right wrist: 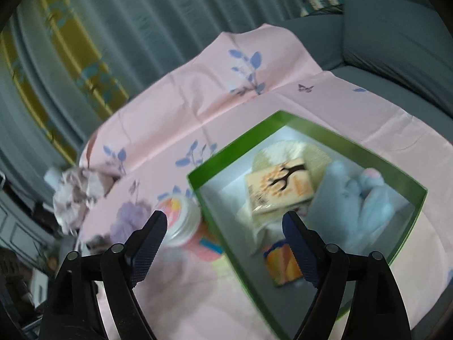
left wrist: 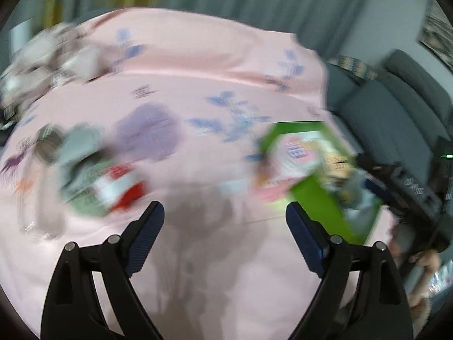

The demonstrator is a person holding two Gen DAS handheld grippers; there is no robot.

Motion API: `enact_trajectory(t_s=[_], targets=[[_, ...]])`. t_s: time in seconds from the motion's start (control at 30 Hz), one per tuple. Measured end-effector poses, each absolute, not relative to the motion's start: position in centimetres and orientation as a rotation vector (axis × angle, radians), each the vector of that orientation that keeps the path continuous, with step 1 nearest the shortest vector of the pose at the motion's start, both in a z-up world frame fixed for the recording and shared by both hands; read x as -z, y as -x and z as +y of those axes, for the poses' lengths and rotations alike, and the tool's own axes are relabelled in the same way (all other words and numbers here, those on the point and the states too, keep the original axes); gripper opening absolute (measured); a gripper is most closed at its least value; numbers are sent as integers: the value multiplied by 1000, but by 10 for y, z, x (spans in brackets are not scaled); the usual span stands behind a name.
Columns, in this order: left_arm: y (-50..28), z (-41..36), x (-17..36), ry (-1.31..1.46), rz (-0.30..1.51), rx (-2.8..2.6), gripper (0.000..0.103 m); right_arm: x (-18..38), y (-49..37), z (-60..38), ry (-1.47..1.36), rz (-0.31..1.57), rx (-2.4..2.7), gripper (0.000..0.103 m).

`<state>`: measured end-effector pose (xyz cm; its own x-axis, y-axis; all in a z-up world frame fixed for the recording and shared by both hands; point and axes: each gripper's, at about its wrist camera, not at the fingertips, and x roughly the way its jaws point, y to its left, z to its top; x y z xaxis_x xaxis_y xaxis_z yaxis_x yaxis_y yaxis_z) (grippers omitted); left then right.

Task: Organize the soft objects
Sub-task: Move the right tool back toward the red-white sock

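A green box [right wrist: 325, 133] sits on a pink floral sheet [right wrist: 198, 107]. Inside lie a pale blue plush toy [right wrist: 365, 198], a tissue pack with a tree print [right wrist: 280, 189], a cream cloth [right wrist: 294, 150] under it and a small orange packet [right wrist: 283, 266]. My right gripper [right wrist: 223, 229] hovers open over the box's near left wall, nothing between its fingers. A pink-and-white jar [right wrist: 184, 218] lies just outside the box. In the blurred left wrist view, my left gripper [left wrist: 225, 221] is open and empty above the sheet [left wrist: 198, 65], with the green box [left wrist: 317, 195] to its right and a pile of soft items [left wrist: 96, 175] to its left.
A crumpled pale cloth [right wrist: 76, 195] lies at the sheet's far left edge, also visible in the left wrist view as a crumpled cloth [left wrist: 48, 59]. Grey sofa cushions [right wrist: 390, 42] stand behind the box. Curtains [right wrist: 113, 28] hang at the back. A purple printed patch [left wrist: 147, 133] marks the sheet.
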<state>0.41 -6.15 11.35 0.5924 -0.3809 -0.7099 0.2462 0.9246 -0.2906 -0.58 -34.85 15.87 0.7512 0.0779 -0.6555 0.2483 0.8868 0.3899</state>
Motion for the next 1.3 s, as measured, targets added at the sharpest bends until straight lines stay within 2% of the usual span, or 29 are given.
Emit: enact_trajectory(t_s=[0.27,0.57,0.9,0.97,1.1,1.17,1.23,1.3], targets=[[26,21,-63,320,915,148,87,-129,13,-280,-397,843,-15,85],[40,57,-60,413,900,98,84,-105,0,-202,-348,992,-170,85],[46,86,-48,447,944,72,66,-93,-67,-113,-453,1122,-317,84],[48,89,-46,450,953,68,62,-84,-84,-97,-455,1175,-296,74],[51,88,-44,436,971,89,59,-71,-99,-87,-455,1207,-197,63],[52,89,-44,435,970,94,59,-66,-103,-88,-468,1218,-197,44],[52,91,-44,445,970,98,59,-63,-102,-89,-503,1225,-252,33],[51,91,-44,451,974,97,59,-69,-95,-90,-466,1207,-261,30]])
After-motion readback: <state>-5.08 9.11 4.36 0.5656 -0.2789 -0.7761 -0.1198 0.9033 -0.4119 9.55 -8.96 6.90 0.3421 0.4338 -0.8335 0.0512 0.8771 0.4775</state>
